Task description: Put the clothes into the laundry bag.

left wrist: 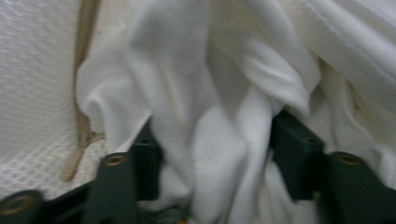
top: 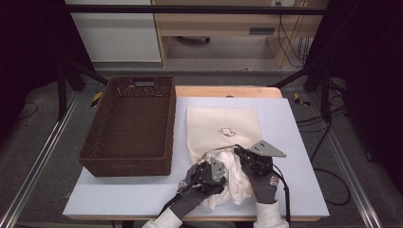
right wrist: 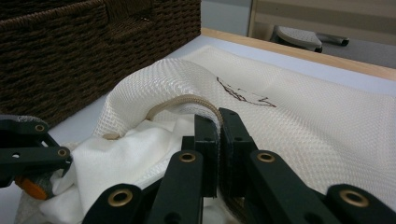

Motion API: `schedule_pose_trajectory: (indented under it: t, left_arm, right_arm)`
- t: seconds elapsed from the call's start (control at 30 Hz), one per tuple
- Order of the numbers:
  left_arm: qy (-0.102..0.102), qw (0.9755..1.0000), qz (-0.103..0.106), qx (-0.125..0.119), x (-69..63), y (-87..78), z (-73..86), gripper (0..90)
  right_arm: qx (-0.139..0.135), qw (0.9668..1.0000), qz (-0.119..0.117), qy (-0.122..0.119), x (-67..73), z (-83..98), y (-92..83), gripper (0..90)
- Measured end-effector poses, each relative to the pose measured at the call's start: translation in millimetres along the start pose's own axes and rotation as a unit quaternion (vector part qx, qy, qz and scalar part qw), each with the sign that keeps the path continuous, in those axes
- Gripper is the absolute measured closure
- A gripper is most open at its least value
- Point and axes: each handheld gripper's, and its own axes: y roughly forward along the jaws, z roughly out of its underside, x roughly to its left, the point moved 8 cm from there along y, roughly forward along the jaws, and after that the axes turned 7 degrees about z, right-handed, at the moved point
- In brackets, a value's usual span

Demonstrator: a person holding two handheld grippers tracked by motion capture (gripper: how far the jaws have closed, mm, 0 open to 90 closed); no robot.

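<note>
While a person's gloved hands are coming in from the near edge of the pale blue table top (top: pixel 142 190), the left gripper (top: pixel 207 172) is pushing into a crumpled white cloth (top: pixel 234 183) bunched at the mouth of a cream mesh zip bag (top: pixel 223 124). In the left gripper view its jaws are standing partly apart, with thick folds of the white cloth (left wrist: pixel 219 121) lying between them and against both inner faces; whether the pads are actually pressing on the fabric cannot be told. The bag's beige zip (left wrist: pixel 80 140) is running down the left side of that view.

Just beside it, the right gripper (top: pixel 247 154) is clenched tight on the bag's opening. In the right gripper view its jaws are pinching the zip-edged rim (right wrist: pixel 187 105) of the mesh bag (right wrist: pixel 299 121), holding the mouth lifted in an arch over the white cloth (right wrist: pixel 116 163) tucked underneath.

Farther out, the rest of the bag is lying flat on the table, a small dark printed mark (top: pixel 227 131) showing on it. To its left, close beside it, a dark brown rectangular wicker basket (top: pixel 97 142) is standing upright on the table.
</note>
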Motion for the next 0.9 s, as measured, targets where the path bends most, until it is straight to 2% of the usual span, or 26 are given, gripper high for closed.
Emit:
schedule_pose_trajectory:
  t: [0.1, 0.2, 0.33, 0.4, 0.5, 0.53, 0.63, 0.67, 0.7, 0.77, 0.8, 0.83, 0.9]
  left_arm:
    - [0.002, 0.9999, 0.009, -0.012, 0.0, -7.7, -7.2, 60.8]
    - [0.006, 0.9996, 0.012, -0.025, 0.4, -13.3, -21.9, 66.7]
    - [-0.001, 0.9996, 0.006, -0.028, 6.1, -6.6, -29.9, 66.3]
    - [-0.002, 0.9996, -0.012, -0.024, 13.9, 0.0, -30.1, 65.1]
    - [-0.003, 0.999, -0.045, -0.007, 32.6, 14.5, -25.3, 62.8]
    - [-0.006, 0.9988, -0.048, -0.003, 38.3, 19.4, -23.0, 62.3]
    - [-0.005, 0.9989, -0.046, -0.002, 38.2, 19.8, -23.1, 61.0]
    - [0.002, 0.999, -0.045, 0.0, 37.9, 19.5, -22.9, 60.6]
    - [0.004, 0.9993, -0.037, -0.001, 37.8, 18.5, -22.8, 59.6]
    - [-0.014, 0.9997, -0.009, -0.018, 36.0, 13.8, -22.9, 54.4]
    - [-0.027, 0.999, 0.011, -0.034, 34.3, 8.8, -23.2, 50.8]
    - [-0.033, 0.9983, 0.024, -0.042, 33.1, 4.9, -23.5, 42.4]
    - [-0.037, 0.9966, 0.038, -0.062, 30.9, -9.0, -24.3, 34.6]
  right_arm:
    - [0.0, 1.0, 0.0, -0.001, 0.3, -0.3, 0.1, 87.2]
    - [-0.001, 1.0, 0.0, 0.0, 0.1, -0.4, 0.0, 87.2]
    - [-0.008, 0.9999, -0.001, 0.006, -0.7, -1.6, -1.7, 87.2]
    - [-0.012, 0.9999, -0.002, 0.009, -1.3, -2.5, -2.8, 87.2]
    - [-0.019, 0.9998, -0.004, 0.008, 0.0, -5.0, -5.8, 87.3]
    - [-0.022, 0.9998, -0.003, 0.004, 0.9, -6.2, -6.7, 87.2]
    - [-0.021, 0.9998, 0.0, -0.006, 3.4, -8.1, -8.3, 87.3]
    - [-0.023, 0.9997, -0.003, -0.006, 3.4, -8.6, -8.7, 87.3]
    - [-0.024, 0.9997, -0.005, -0.002, 3.2, -8.6, -8.9, 87.3]
    - [-0.023, 0.9997, -0.005, 0.0, 1.8, -8.2, -8.6, 87.3]
    - [-0.024, 0.9997, -0.005, 0.002, 1.5, -7.9, -8.7, 87.3]
    - [-0.023, 0.9997, -0.005, 0.004, 1.6, -7.4, -8.6, 87.2]
    - [-0.022, 0.9997, -0.004, 0.002, 1.0, -6.8, -7.3, 87.2]
